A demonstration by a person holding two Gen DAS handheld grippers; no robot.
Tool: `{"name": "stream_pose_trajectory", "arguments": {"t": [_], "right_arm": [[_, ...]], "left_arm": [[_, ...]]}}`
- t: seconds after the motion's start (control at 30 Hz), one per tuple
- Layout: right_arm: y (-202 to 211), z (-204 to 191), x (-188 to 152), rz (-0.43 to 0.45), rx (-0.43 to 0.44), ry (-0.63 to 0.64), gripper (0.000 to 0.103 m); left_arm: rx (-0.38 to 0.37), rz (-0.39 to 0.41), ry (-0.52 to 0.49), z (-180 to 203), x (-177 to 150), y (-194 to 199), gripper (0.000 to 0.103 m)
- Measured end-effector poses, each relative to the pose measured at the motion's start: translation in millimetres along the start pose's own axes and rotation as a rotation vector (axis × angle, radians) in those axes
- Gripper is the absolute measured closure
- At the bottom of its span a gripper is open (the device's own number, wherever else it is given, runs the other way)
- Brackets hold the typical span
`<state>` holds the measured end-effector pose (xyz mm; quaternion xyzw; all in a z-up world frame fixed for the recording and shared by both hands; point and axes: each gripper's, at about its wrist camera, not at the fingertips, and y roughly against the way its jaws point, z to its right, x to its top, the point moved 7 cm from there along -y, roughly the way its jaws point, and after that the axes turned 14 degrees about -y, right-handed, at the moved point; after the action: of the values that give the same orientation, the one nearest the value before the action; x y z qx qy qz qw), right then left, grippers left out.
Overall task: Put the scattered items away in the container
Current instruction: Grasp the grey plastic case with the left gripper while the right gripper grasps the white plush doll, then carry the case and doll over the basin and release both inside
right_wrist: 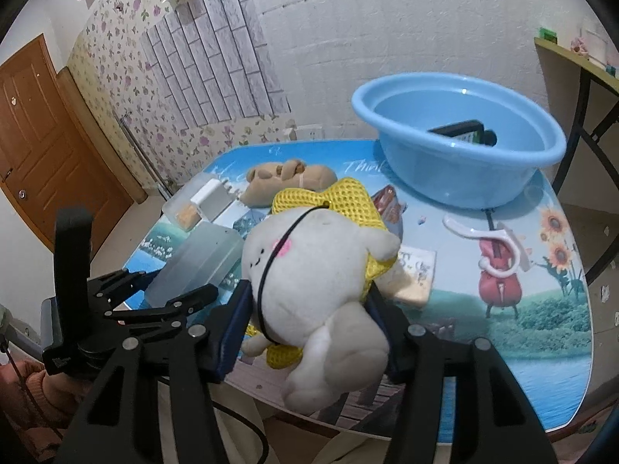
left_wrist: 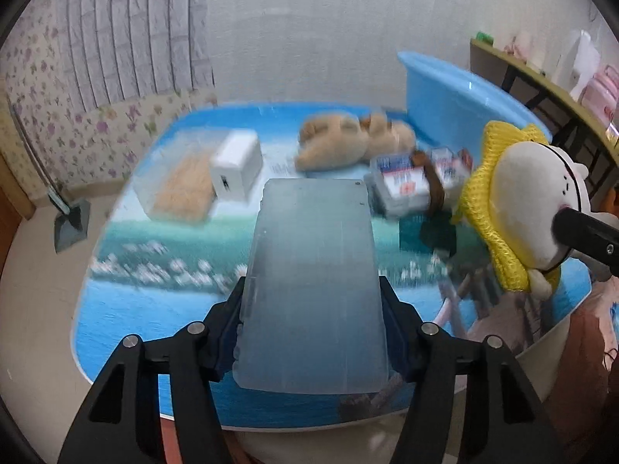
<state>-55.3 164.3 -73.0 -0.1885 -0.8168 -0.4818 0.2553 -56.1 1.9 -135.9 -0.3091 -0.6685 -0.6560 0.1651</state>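
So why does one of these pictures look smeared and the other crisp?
Left wrist view: motion blur smears the printed blue tabletop and brown plush toy. Right wrist view: sharp, though the fisheye bends the light-blue plastic basin and walls.

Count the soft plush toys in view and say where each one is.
2. The white plush toy in yellow mesh is clamped in the right tool; the tan plush toy lies on the table behind it. Others may be hidden.

On the picture-printed blue tabletop (right_wrist: pixel 541 348), pale script beside the round blue plastic basin (right_wrist: pixel 464 178) begins "Th", and the rest is too faint to read. The red-and-blue packets' (left_wrist: pixel 402 185) print is blurred past reading.
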Motion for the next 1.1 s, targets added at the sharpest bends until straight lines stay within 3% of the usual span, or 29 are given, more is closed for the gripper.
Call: {"name": "stream_pose_trajectory", "arguments": {"t": [0.23, 0.43, 0.83, 1.1], "right_arm": [[32.8, 4.9, 31.4, 0.121, 0.022, -0.003, 0.048], [54.0, 38.1, 71.8, 0.221, -0.019, -0.066, 0.048], [46.8, 92.1, 124.7, 0.299, -0.066, -0.144, 0.048], [17.1, 112.8, 140.9, 0.286, -0.079, -0.154, 0.048]], "left_arm": [[0.050, 0.150, -0.037, -2.0, 48.5, 39.8, 0.043], [0.019, 0.208, -0.078, 13.2, 90.2, 44.6, 0.043], [-0.041, 0.266, -0.211, 78.4, 164.6, 18.8, 0.042], [-0.060, 0.214, -0.283, 112.8, 191.8, -15.9, 0.042]]}}
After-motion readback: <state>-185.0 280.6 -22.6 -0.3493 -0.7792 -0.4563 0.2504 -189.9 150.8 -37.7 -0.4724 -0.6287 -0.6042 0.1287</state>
